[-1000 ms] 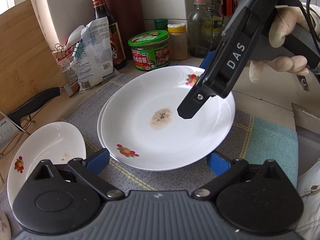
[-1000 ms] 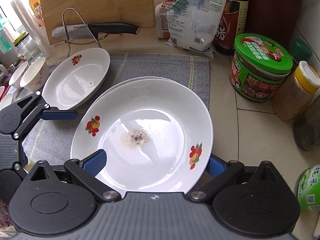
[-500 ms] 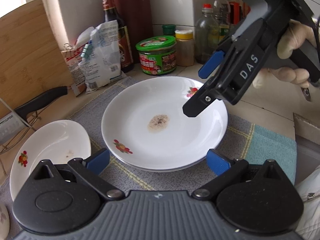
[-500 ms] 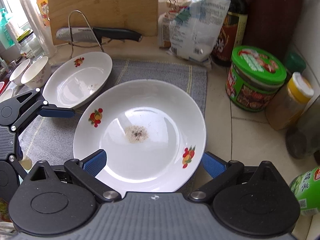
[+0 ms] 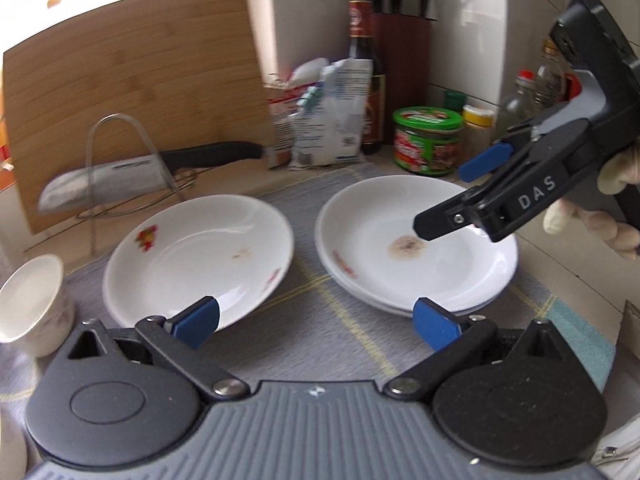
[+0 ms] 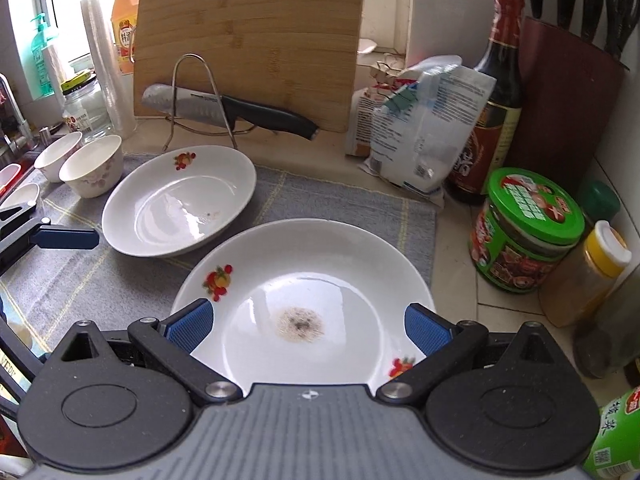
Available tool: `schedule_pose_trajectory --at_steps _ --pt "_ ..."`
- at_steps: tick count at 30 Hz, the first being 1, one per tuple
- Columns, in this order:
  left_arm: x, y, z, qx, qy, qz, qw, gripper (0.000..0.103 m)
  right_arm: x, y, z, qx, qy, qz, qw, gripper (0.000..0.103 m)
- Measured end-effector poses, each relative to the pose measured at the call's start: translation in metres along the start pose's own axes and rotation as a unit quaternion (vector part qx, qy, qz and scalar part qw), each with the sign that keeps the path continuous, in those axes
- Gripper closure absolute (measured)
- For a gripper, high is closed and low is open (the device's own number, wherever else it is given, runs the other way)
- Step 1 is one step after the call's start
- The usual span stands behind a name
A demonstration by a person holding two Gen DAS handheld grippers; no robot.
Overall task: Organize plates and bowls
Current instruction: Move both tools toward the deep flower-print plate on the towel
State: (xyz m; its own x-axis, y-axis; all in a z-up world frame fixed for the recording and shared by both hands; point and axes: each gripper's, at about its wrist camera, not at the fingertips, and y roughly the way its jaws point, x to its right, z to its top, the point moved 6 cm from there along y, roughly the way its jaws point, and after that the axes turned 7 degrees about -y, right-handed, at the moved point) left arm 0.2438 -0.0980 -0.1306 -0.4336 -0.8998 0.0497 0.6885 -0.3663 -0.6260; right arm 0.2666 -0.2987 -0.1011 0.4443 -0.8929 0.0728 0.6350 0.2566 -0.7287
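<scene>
Two stacked white plates (image 5: 416, 248), the top one marked with a brownish smear at its centre, sat on a grey mat (image 5: 312, 320) on the kitchen counter, with a single white plate (image 5: 198, 258) bearing a fruit motif just beside the stack, on the side toward a knife (image 6: 224, 110) resting in a wire rack. The left gripper (image 5: 316, 320) was held low over the mat's near edge, its blue-padded fingers spread wide and holding nothing, one pad in front of the single plate and the other in front of the stack. The right gripper (image 6: 308, 326) hovered above the stack, its fingers likewise apart and empty, gripped by a gloved hand (image 5: 596, 216). Two small bowls (image 6: 80, 164) stood on the mat beyond the single plate, away from the stack. A green-lidded jar (image 6: 524, 232) stood near the stack's other side, off the mat, and a bamboo cutting board (image 6: 248, 36) leaned up behind the knife.
</scene>
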Motion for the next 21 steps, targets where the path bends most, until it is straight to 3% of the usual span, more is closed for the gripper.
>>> schedule_pose_trajectory --at_steps 13,21 --pt "-0.095 -0.011 -0.029 0.012 -0.03 0.006 0.9995 0.001 -0.083 0.011 0.028 -0.014 0.032 -0.044 0.998 0.0" --pt "-0.115 0.005 -0.033 0.005 -0.038 -0.008 0.9992 0.001 -0.114 0.013 0.042 -0.027 0.037 -0.064 0.997 0.0"
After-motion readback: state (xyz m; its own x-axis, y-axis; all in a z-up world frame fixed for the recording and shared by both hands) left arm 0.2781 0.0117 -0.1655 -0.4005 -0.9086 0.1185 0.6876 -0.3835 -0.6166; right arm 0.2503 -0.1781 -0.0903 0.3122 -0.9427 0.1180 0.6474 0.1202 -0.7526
